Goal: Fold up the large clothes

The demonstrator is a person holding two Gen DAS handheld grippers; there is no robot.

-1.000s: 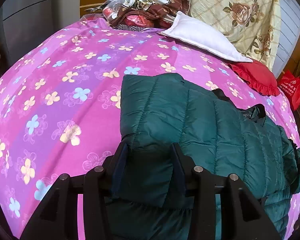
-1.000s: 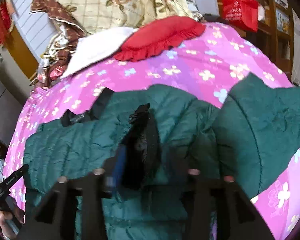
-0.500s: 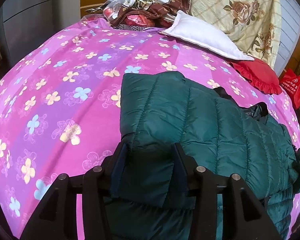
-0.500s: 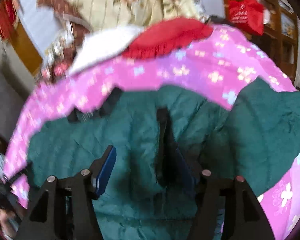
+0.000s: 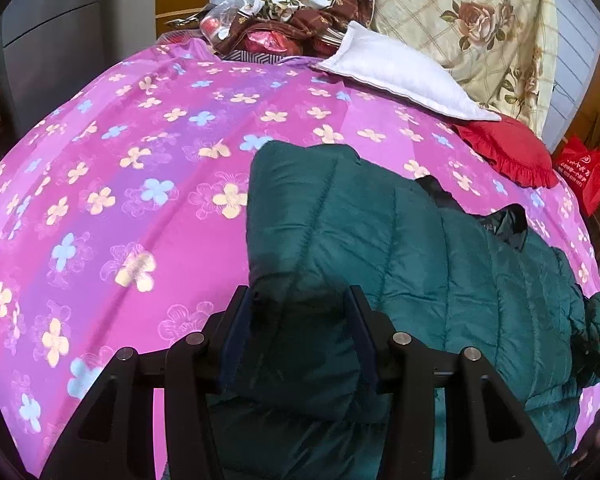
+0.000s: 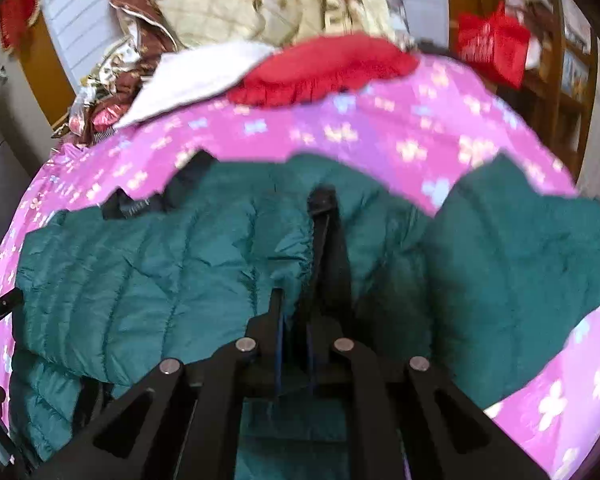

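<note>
Change since earlier frame: my right gripper (image 6: pixel 296 308) has gone from spread to pinched together; my left gripper (image 5: pixel 298 320) has stayed put.
Left gripper: fingers held apart, bulging folded edge of the green puffer jacket (image 5: pixel 380 248) between them.
Right gripper: clamped on the jacket's (image 6: pixel 160 264) dark front edge.
Jacket: lies on the pink flowered bedsheet (image 5: pixel 120 184).
Behind: white pillow (image 5: pixel 396 76), red cushion (image 5: pixel 504 148).

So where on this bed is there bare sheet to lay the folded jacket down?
The widest bare stretch of pink floral sheet lies left of the green jacket. A narrower band runs between the jacket and the white pillow and red cushion. The head of the bed is crowded with piled bedding.
</note>
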